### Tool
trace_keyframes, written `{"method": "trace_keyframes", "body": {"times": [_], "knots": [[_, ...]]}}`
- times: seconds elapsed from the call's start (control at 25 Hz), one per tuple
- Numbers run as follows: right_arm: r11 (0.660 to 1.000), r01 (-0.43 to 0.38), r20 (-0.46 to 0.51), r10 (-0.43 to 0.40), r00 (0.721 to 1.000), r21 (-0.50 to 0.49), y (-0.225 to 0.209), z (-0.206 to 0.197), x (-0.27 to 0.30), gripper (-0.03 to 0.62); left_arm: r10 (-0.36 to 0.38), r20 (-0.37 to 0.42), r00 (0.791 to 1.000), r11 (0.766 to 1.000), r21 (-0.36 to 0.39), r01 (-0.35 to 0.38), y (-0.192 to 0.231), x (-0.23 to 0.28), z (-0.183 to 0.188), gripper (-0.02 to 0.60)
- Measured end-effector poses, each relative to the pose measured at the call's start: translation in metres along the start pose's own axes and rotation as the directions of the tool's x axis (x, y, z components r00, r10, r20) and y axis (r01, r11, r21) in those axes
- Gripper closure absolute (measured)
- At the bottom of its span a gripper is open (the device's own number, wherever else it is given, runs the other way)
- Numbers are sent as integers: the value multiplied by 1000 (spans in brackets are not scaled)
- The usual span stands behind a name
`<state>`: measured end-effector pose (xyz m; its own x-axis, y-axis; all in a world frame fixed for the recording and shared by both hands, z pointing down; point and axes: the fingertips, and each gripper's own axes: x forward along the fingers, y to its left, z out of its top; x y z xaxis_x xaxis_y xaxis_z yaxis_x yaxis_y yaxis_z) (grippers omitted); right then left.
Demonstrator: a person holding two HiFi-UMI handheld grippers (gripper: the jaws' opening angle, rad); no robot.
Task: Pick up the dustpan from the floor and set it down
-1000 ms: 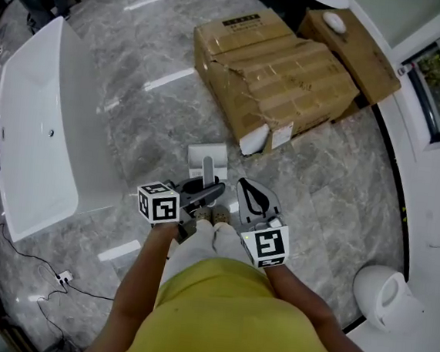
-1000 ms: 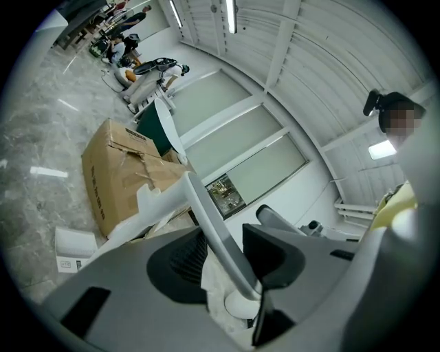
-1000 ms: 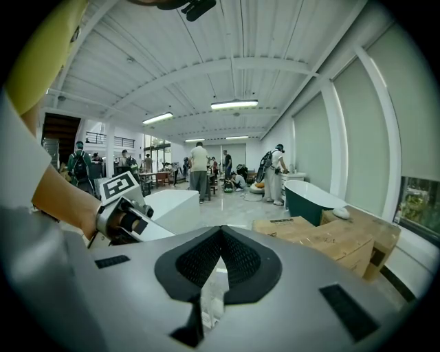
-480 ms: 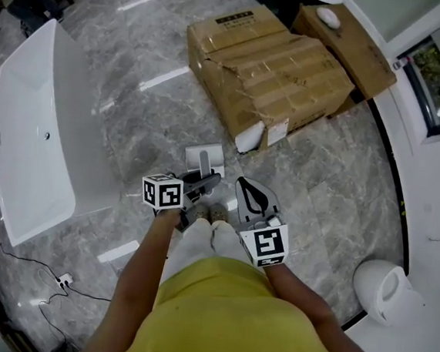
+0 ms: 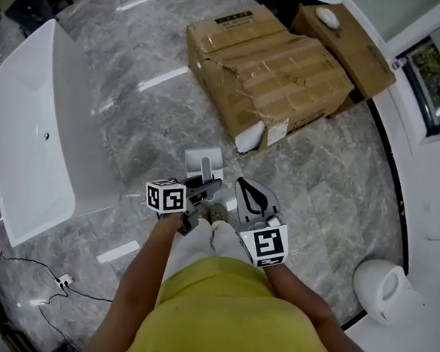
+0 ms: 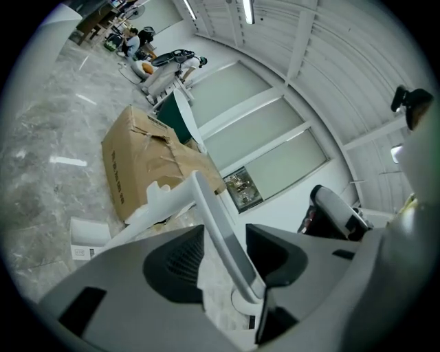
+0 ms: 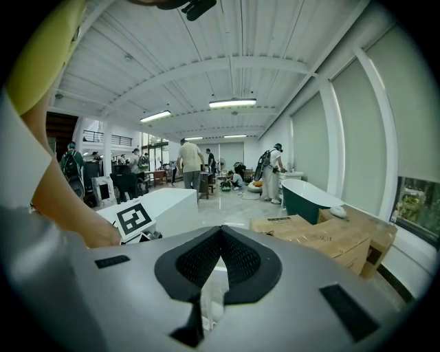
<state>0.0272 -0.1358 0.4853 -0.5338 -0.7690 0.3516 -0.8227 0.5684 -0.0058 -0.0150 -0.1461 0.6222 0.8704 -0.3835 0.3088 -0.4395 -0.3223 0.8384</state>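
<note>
Dustpan handle stood loosely between jaws of the left gripper, jaws just then opening, right gripper alongside, closed, empty.

Torn cardboard boxes, white bathtub, toilet, marble floor

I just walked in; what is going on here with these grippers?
A person holds a gripper in each hand. The handle of the white dustpan stands between the jaws of the left gripper; whether they clamp it firmly is unclear. The right gripper is shut and empty beside it.
</note>
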Motion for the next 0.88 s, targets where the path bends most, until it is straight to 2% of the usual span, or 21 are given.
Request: {"method": "trace_keyframes", "body": {"times": [0.08,0.16,0.24,0.36,0.44,0.52,0.64,0.72,0.88], "knots": [[1000,-5,2,5,1000,0,1,0,1,583,42,-17,999,998,-39,-43,10,-1,-7,283],[1000,-11,4,11,1000,-4,4,1,2,583,57,-32,998,996,-73,-59,13,-6,-14,238],[1000,-17,8,17,1000,-9,6,2,3,583,71,-1,997,994,-81,-71,16,-18,-13,210],[1000,-25,10,25,1000,-16,8,3,6,583,118,102,988,993,-14,-117,10,-44,6,213],[1000,-26,12,26,1000,-17,8,5,8,583,185,190,964,974,92,-205,0,-66,27,323],[1000,-25,22,25,999,-16,8,8,10,583,248,276,929,930,202,-308,-10,-86,47,464],[1000,-19,52,20,998,-12,6,19,15,583,285,387,877,843,334,-422,-34,-106,75,572],[1000,-13,84,14,996,-16,2,31,18,583,284,463,840,782,395,-482,-54,-116,96,578],[1000,9,172,-4,985,-29,-9,71,17,583,239,621,746,646,473,-600,-108,-142,138,578]]}}
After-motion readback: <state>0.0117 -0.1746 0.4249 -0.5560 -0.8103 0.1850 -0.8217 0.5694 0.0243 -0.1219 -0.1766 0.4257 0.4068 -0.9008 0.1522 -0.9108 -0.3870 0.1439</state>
